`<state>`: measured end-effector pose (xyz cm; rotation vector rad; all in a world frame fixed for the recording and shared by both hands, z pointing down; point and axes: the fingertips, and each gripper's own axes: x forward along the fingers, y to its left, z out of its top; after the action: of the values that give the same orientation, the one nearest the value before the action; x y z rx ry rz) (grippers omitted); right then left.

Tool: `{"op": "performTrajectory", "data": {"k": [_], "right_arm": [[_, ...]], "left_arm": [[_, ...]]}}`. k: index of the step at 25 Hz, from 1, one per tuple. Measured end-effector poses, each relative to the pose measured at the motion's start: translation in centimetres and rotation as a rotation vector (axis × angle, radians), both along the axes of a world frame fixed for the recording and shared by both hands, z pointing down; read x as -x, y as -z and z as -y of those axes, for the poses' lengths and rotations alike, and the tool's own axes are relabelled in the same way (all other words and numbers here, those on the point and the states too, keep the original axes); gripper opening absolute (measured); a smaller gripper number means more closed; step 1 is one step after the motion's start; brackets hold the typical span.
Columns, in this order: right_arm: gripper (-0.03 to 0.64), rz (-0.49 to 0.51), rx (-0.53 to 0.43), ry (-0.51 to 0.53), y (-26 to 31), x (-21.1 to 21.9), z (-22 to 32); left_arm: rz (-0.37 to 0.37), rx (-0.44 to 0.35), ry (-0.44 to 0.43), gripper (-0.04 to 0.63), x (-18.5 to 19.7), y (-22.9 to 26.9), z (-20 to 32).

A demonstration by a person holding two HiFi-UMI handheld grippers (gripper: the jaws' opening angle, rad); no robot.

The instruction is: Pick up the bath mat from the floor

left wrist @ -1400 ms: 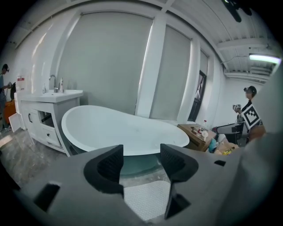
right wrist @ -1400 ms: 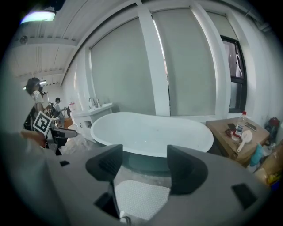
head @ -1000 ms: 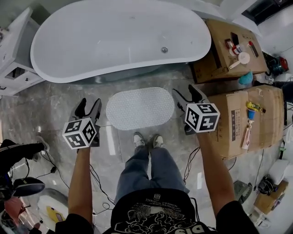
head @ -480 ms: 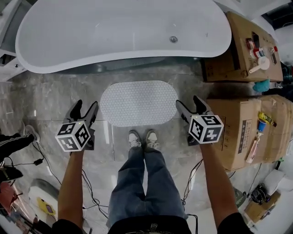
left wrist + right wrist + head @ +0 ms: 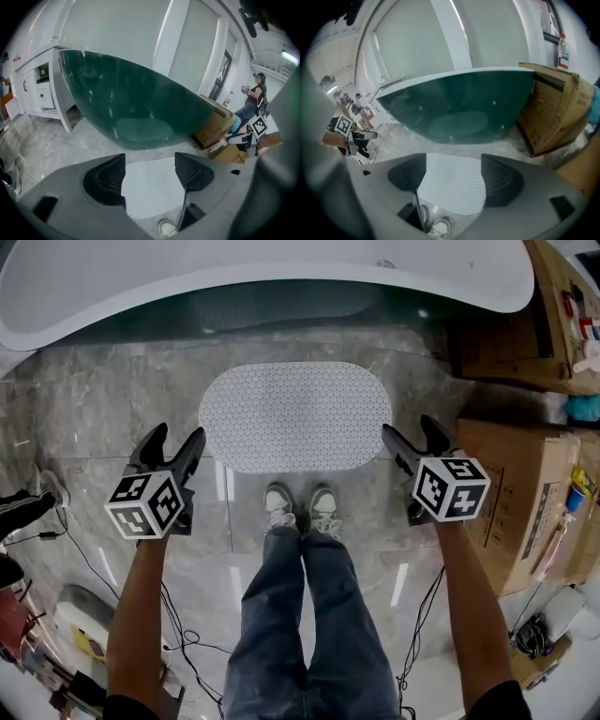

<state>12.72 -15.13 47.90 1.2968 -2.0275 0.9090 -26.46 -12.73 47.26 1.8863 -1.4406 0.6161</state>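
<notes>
The bath mat (image 5: 294, 416) lies on the floor (image 5: 103, 418), before the bathtub (image 5: 262, 277) and behind the person's shoes (image 5: 300, 507), with the cardboard boxes (image 5: 520, 493) standing at its right side.

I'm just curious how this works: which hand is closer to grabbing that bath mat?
Nearly even. Perhaps the right claw: its tip appears to meet one end of the bath mat, while the left claw sits just off the other. Both are opening, empty.
</notes>
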Motion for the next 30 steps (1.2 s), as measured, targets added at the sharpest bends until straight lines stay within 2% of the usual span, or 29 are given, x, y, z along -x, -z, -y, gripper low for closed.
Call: {"op": "performTrajectory", "data": {"k": [6, 13, 18, 30], "right_arm": [[0.373, 0.001, 0.053, 0.039, -6.2, -0.5, -1.2], [0.399, -0.014, 0.068, 0.080, -10.4, -1.5, -2.1], [0.409, -0.018, 0.081, 0.072, -14.0, -2.3, -2.6], [0.442, -0.054, 0.070, 0.012, -24.8, -4.0, -1.9]], "left_arm": [[0.006, 0.034, 0.021, 0.347, 0.3, -5.2, -2.1], [-0.019, 0.073, 0.101, 0.374, 0.1, -10.2, -3.7], [-0.002, 0.100, 0.096, 0.388, 0.6, -13.7, -4.5], [0.045, 0.079, 0.065, 0.416, 4.0, -24.2, -3.6]]}}
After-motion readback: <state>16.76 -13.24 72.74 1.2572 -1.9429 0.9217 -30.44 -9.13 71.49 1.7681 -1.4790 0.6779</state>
